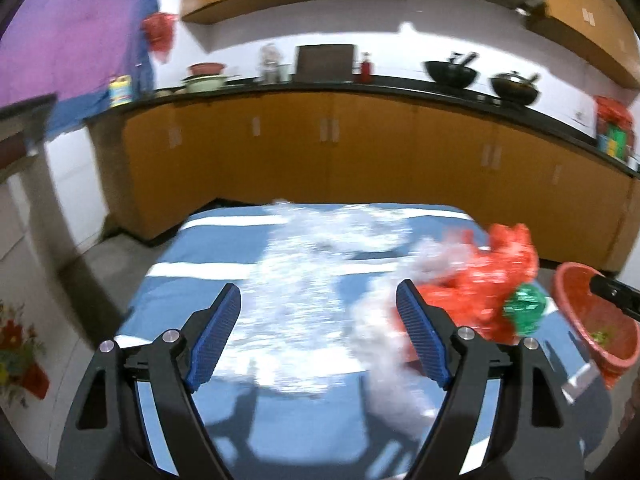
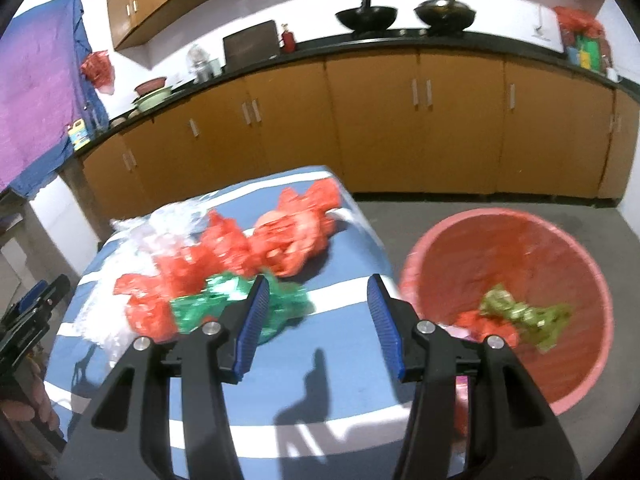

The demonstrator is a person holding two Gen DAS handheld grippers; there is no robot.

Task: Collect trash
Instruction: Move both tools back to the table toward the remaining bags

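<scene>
Blue-and-white striped table takes up most of both views. Red basin sits past its right edge, half cut off in the left view, with some green and red scraps in it. Clear plastic is pure blur. Red bags and a green wrapper lie on the table. Left gripper and right gripper both spread, nothing between them.

Each camera rides behind its own claw, tilted down and close over the striped table. Both views share the red bags ahead and the cabinets beyond.
</scene>
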